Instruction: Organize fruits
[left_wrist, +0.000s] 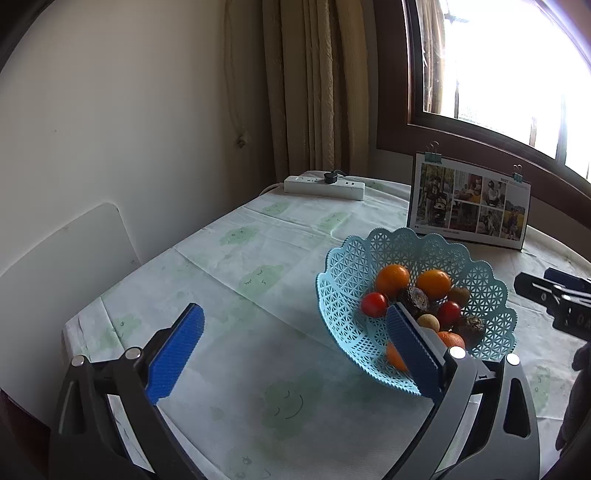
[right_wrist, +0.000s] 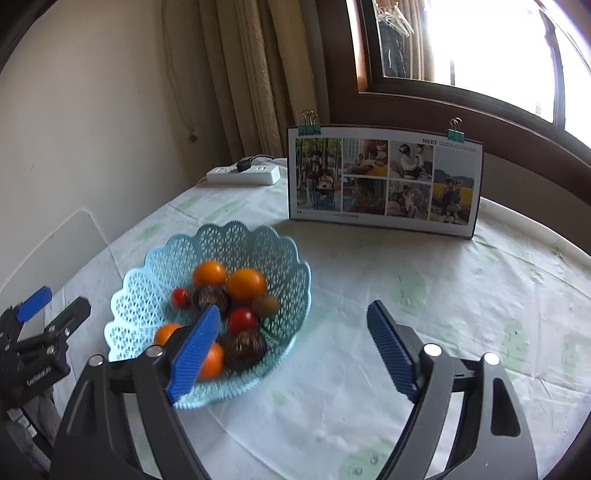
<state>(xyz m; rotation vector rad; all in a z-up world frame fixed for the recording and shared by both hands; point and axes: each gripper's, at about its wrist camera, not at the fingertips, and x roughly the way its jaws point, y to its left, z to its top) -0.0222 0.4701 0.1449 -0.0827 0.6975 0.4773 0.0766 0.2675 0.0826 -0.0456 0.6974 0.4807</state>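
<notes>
Left wrist view: the left gripper (left_wrist: 295, 354), fingers spread and empty, hovers beside the blue basket (left_wrist: 343, 273) holding the fruits (left_wrist: 432, 283); its near finger could clip the rim and tip it.

Right wrist view: the right gripper (right_wrist: 295, 350), also spread wide, risks nudging the light basket across the tablecloth (right_wrist: 424, 295).

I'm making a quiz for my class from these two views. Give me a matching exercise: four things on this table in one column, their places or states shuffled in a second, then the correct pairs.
Things:
1. fruits
2. power strip
3. photo board
4. left tongs

Places or states:
A. upright under the window, with two binder clips on top
B. inside the blue lattice basket
C. open, holding nothing
D. at the table's far edge by the curtain

Pairs: 1-B, 2-D, 3-A, 4-C
</notes>
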